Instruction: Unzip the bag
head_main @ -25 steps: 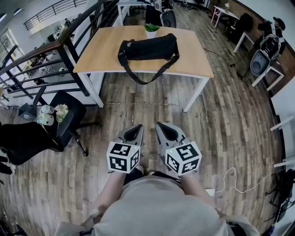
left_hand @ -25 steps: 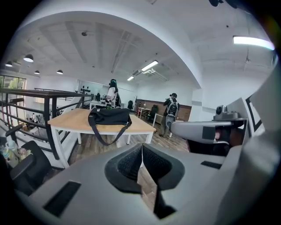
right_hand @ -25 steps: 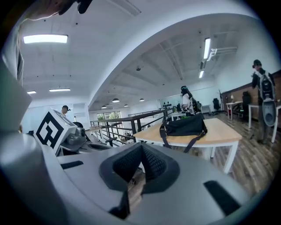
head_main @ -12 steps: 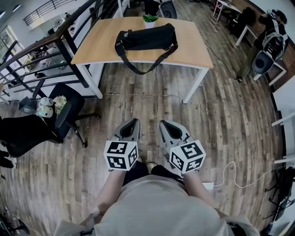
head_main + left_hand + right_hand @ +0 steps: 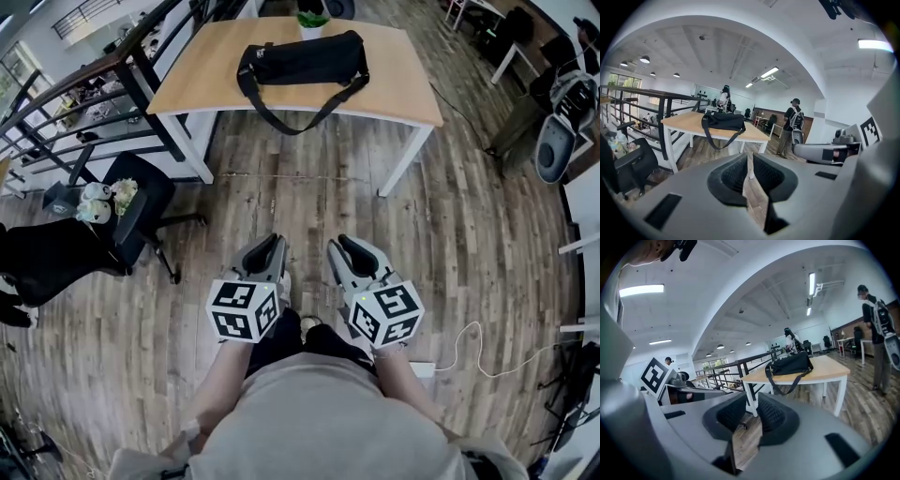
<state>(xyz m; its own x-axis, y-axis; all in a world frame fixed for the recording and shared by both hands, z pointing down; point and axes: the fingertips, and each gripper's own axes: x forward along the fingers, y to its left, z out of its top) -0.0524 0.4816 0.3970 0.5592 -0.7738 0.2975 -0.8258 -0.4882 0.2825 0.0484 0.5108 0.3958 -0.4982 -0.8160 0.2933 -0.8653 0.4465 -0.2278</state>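
Black bag point(image 5: 302, 61) lies lengthwise on a wooden table point(image 5: 197, 80) at the top centre of the head view. Its strap point(image 5: 298, 120) loops down over the near edge, and a potted plant point(image 5: 312, 17) stands just behind it.

The person stands on the plank floor point(image 5: 328, 192), well apart from the table. Both tools are held low in the lower centre of the frame, side by side and pointing toward the bag.

The left gripper point(image 5: 265, 251) has its jaws drawn together with nothing between them. Its own view shows only a thin slit of floor between the pads.

The right gripper point(image 5: 354, 251) has its jaws opening, a narrow gap showing between the ribbed pads. That gap holds nothing but floor. Neither gripper touches the bag.

A black office chair point(image 5: 141, 208) sits at middle left, beside a dark railing point(image 5: 89, 122) that runs to the upper left. At the right edge of the right gripper view, a person point(image 5: 876, 333) wearing a backpack stands beyond the table.
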